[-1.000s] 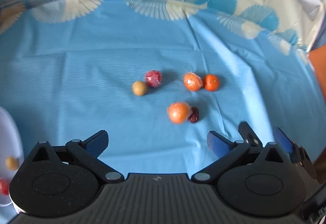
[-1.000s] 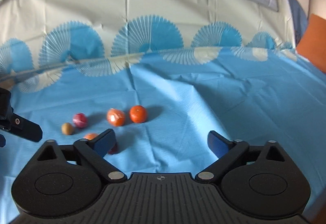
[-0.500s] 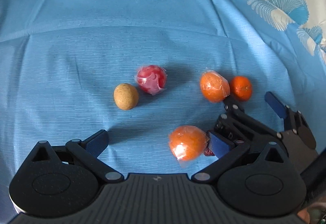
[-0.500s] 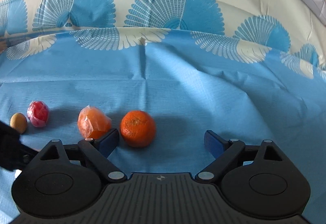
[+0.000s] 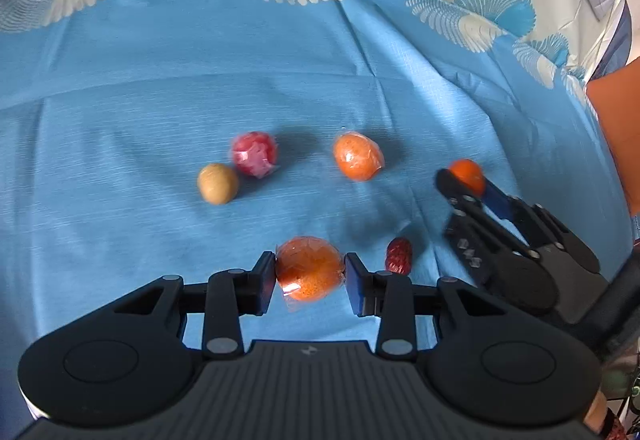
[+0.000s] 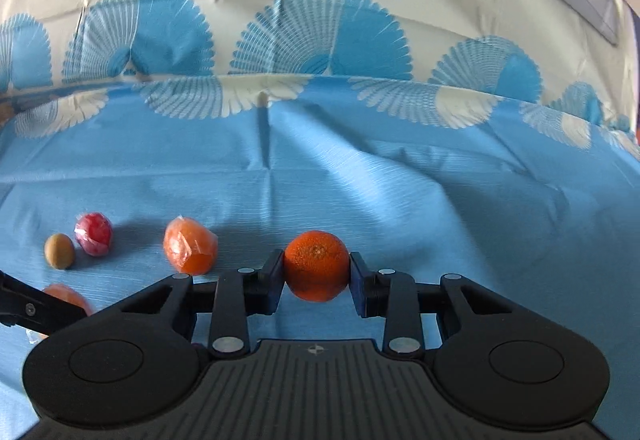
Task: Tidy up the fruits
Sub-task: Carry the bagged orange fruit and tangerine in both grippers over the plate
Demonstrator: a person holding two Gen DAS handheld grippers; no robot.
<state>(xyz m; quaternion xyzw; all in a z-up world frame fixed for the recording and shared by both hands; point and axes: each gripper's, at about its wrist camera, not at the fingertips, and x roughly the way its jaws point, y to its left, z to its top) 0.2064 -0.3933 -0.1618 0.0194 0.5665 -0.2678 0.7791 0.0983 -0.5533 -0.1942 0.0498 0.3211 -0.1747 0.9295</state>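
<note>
Both claws have just been closing, each with a fruit between its pads. Left claw is clamped on the wrapped orange, clear film around it, pads pressing on both sides; the fruit sits at 6 o'clock of the group on the counter, which is covered in a blue cloth with a white fan-pattern border. Right claw is clamped on the bare orange, pads tight on its left and right sides; in the left wrist view that same claw comes in from 4 o'clock with the bare orange at its tip, at 3 o'clock of the group. Can't tell from either view whether the 2 gripped fruits are lifted or touching the cloth. Loose on the counter: a 2nd wrapped orange at 12 o'clock of the left claw's fruit, a red wrapped fruit at 11 o'clock, and a tan round fruit touching or just beside the red one on its lower left. A small dark red fruit lies just beside the left claw's right pad, at 3 o'clock of the held orange, apart from it. From the right wrist view the tan fruit, red fruit and 2nd wrapped orange line up at 9 o'clock of the bare orange, well apart from it. Orange surface at the right edge of the left view, blurred, can't identify.
</note>
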